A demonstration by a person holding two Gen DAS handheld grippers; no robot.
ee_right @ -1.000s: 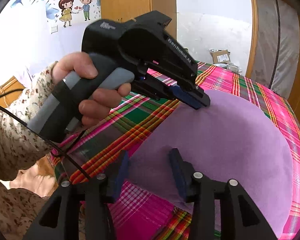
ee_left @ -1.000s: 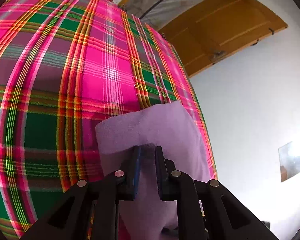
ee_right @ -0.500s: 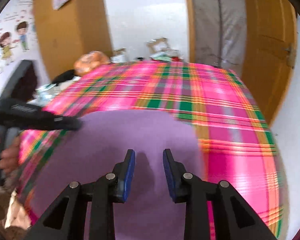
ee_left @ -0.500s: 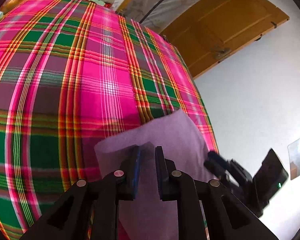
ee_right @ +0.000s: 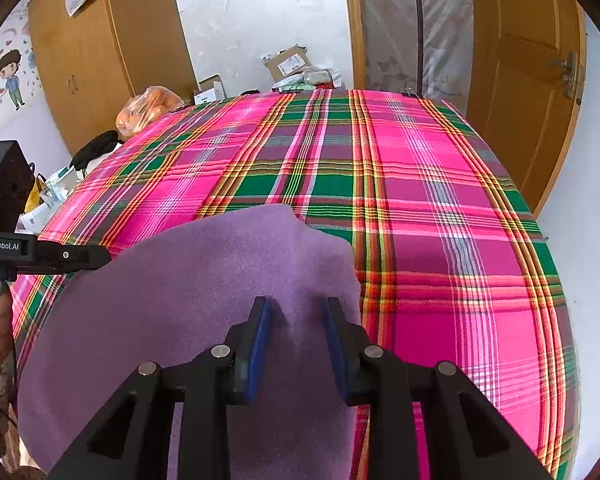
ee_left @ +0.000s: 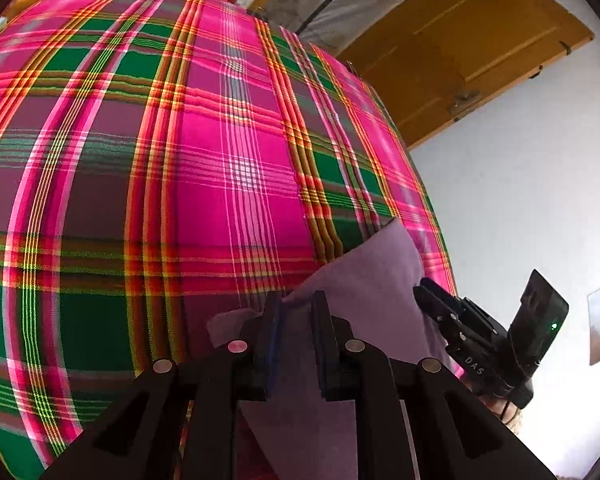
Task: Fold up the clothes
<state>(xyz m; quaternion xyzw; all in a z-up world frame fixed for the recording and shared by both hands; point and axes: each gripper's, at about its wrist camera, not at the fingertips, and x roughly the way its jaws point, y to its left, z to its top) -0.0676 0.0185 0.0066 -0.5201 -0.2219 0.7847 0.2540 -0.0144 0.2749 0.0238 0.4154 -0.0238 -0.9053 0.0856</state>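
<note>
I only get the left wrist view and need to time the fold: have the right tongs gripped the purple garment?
Observer: No. In the right wrist view the right tongs stand open over the purple garment, close to its right edge, with the cloth lying flat between them.
Operator: How does the rest of the garment lie?
Observer: It spreads wide and flat over the plaid bedspread, with a small peak on its far edge.
Operator: And my left tongs, seen from that side?
Observer: The left tongs come in level from the left and meet the garment at its left edge.
</note>
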